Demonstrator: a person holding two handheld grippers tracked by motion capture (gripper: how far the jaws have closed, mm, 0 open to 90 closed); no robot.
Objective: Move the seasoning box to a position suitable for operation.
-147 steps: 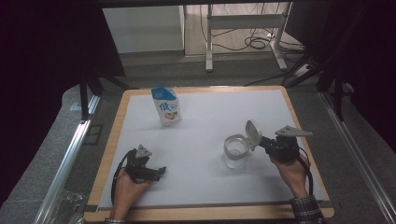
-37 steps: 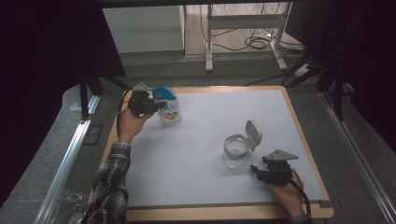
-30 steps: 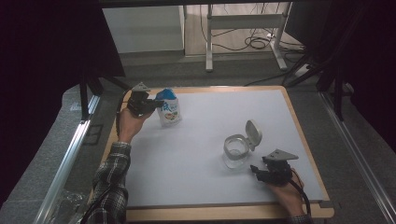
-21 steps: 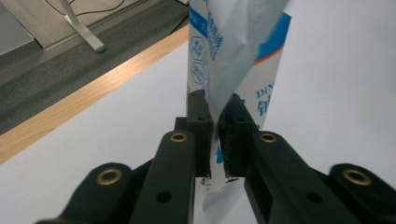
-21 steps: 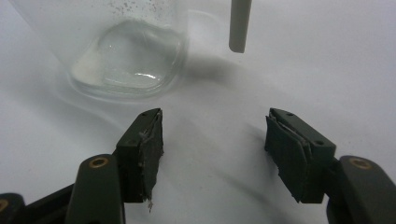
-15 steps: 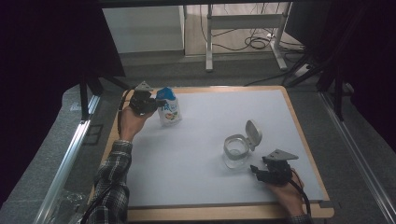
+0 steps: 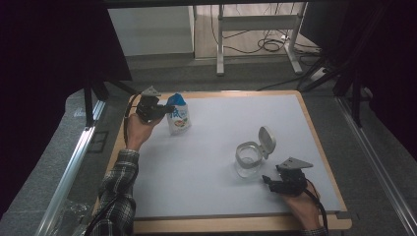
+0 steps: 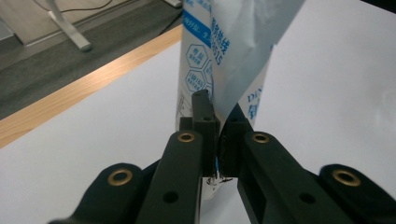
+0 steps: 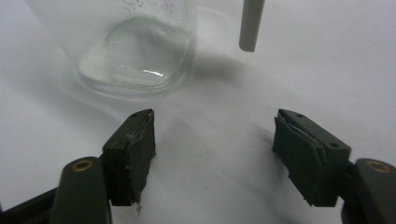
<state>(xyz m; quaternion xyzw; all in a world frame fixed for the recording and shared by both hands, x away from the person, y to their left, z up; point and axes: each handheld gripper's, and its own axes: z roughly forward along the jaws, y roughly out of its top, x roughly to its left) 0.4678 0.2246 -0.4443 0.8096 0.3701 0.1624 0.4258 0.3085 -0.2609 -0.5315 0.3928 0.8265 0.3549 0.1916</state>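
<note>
Your left gripper [image 8: 217,140] pinches the upright pouch [image 7: 178,114] at the table's far-left corner — the open-lidded jar [image 7: 248,158] stands just beyond your right gripper's [image 9: 212,149] parted, empty jaws.

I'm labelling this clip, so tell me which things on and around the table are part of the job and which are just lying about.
In the job:
- pouch, pinched by the left gripper
- open-lidded jar, just ahead of the right gripper, whose jaws have just been opening with nothing between them

Lying about:
- cables on the floor
- desk frame beyond the table
</note>
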